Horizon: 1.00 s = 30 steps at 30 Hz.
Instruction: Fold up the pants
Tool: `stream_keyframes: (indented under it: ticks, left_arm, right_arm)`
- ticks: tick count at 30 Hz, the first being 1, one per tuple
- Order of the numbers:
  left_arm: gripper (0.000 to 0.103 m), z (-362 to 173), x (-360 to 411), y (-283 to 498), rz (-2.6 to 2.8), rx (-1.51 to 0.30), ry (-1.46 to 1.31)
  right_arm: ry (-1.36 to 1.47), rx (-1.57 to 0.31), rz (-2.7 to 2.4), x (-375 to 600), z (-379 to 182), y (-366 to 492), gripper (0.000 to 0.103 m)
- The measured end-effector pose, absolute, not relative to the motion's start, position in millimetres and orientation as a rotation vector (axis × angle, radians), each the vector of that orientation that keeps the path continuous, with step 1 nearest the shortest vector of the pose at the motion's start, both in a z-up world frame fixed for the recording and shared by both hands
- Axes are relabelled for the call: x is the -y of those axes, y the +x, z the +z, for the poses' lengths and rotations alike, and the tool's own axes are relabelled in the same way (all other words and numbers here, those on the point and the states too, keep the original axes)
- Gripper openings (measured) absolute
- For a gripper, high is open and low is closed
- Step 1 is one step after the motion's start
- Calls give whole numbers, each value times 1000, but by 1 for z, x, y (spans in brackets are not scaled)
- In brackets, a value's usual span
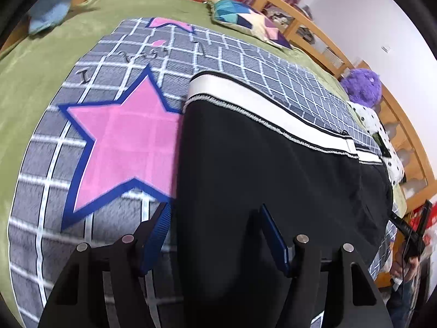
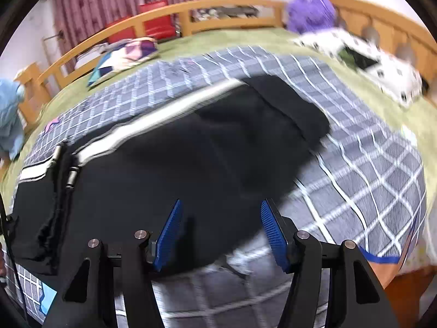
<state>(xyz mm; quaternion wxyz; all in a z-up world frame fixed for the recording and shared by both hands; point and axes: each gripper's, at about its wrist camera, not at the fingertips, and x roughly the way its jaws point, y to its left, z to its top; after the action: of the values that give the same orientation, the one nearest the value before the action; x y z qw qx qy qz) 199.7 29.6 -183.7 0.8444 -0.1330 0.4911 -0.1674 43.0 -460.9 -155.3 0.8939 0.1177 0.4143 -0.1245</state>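
Black pants point(image 1: 259, 180) with a white side stripe point(image 1: 245, 98) lie flat on a grey checked blanket point(image 1: 114, 63) on the bed. My left gripper point(image 1: 214, 218) is open and empty, just above the near edge of the pants. In the right wrist view the pants point(image 2: 191, 147) lie across the blanket point(image 2: 368, 169), with the waist and drawstring tips point(image 2: 71, 176) at the left. My right gripper point(image 2: 220, 220) is open and empty over the near edge of the pants.
A pink star point(image 1: 128, 134) marks the blanket. A patterned cushion point(image 1: 245, 19), a purple plush point(image 1: 362, 84) and a spotted white cloth point(image 2: 363, 57) lie on the green bedspread point(image 1: 35, 63). A wooden rail point(image 2: 169, 16) rings the bed.
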Motion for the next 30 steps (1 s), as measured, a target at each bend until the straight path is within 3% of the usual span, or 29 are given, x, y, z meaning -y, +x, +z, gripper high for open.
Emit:
stream_keyframes:
  ticks: [11,16,17,18,20,23,30]
  left_arm:
    - [62,-188,-16,239,-447,-1049,-302]
    - [47,-191,-21,251,-483,-1078,-369]
    - [38,-193,-24,253,-482,-1090,-410]
    - [23,-193,-27,254,-485,-1093,-431]
    - [12,-188,-30,252,-492,-1077,-451]
    - [10,-168,-29,249,-492,-1035,-439]
    - [10,-105,-69,235,-502,-907,-462]
  right_arm:
    - [500,-829,-186,503,-193,72,63]
    - [580,-788,-154,516,-200,99,70]
    - [592,-788,-152,519,-201,104,67]
    - [596,-789,-156,519,-200,107,51]
    - [585,-813,-175,519,-195,113,22]
    - [530,-782,-203,503,-164,113,17]
    - [374,-628,-152,434,-59,112,15]
